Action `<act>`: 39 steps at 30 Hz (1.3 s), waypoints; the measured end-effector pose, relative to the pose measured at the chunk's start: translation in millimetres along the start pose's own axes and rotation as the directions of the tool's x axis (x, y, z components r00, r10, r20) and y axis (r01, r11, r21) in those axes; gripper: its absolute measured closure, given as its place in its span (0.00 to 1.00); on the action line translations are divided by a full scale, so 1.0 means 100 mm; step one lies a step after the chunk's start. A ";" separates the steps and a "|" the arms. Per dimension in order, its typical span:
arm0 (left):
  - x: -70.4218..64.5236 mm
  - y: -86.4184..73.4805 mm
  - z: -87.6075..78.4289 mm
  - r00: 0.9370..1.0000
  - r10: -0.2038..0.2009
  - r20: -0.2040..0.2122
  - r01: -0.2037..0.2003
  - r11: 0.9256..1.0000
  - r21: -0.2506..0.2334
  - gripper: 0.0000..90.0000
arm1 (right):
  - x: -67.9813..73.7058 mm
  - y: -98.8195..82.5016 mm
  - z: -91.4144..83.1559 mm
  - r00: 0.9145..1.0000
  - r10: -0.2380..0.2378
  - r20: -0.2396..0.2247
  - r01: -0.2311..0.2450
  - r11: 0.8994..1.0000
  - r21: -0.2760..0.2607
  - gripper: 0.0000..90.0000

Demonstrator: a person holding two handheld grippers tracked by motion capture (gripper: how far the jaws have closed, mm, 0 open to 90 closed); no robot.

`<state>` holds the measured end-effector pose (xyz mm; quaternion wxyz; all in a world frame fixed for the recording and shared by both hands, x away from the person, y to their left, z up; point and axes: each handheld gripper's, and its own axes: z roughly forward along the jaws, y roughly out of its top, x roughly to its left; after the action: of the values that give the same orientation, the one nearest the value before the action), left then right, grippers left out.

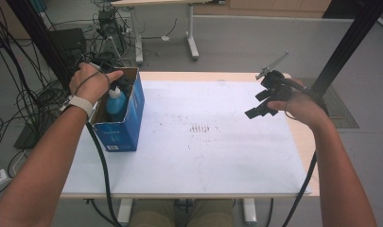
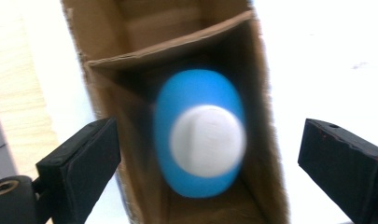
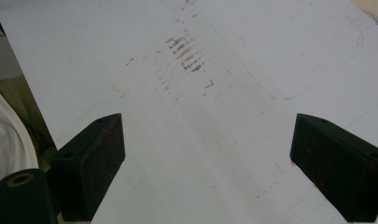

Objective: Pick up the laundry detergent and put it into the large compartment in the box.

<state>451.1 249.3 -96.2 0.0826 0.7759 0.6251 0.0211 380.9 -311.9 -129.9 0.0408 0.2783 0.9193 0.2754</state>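
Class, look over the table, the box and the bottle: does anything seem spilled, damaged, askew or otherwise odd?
Only small things. The white table has reddish-brown smudges near its middle. The box has rough, frayed cardboard edges. The blue bottle stands upright inside it, cap on, nothing spilled.

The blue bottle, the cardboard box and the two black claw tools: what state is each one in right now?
Blue plastic bottle with white cap: upright inside the box, free of the jaws.
Open-topped cardboard box with blue sides: upright at the table's left edge, top open.
Left gripper: jaws wide open, above the bottle.
Right gripper: jaws wide open, nothing between them, above the table.
White table top: scuffed with reddish marks.
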 end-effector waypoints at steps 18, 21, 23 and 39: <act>-0.20 -0.03 -0.64 0.968 0.244 0.058 -0.244 0.970 0.004 0.05 | 0.03 0.00 -0.06 1.000 0.003 0.012 -0.003 1.000 0.001 0.11; -0.31 0.01 -0.67 0.941 0.330 0.070 -0.333 0.942 0.034 0.06 | 0.04 -0.01 -0.06 1.000 0.006 0.012 -0.006 1.000 0.002 0.11; -0.41 0.01 -0.69 0.919 0.389 0.065 -0.392 0.919 0.043 0.06 | 0.04 -0.03 -0.06 1.000 0.008 0.013 -0.008 1.000 0.002 0.11; -0.80 0.02 -0.73 0.767 0.634 0.101 -0.639 0.768 0.035 0.05 | 0.08 -0.08 -0.12 1.000 0.011 0.023 -0.011 1.000 0.001 0.11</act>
<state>425.4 178.7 -18.3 0.0704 0.9442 0.3216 -0.0055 367.2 -318.7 -123.2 0.0499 0.2865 0.9173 0.2719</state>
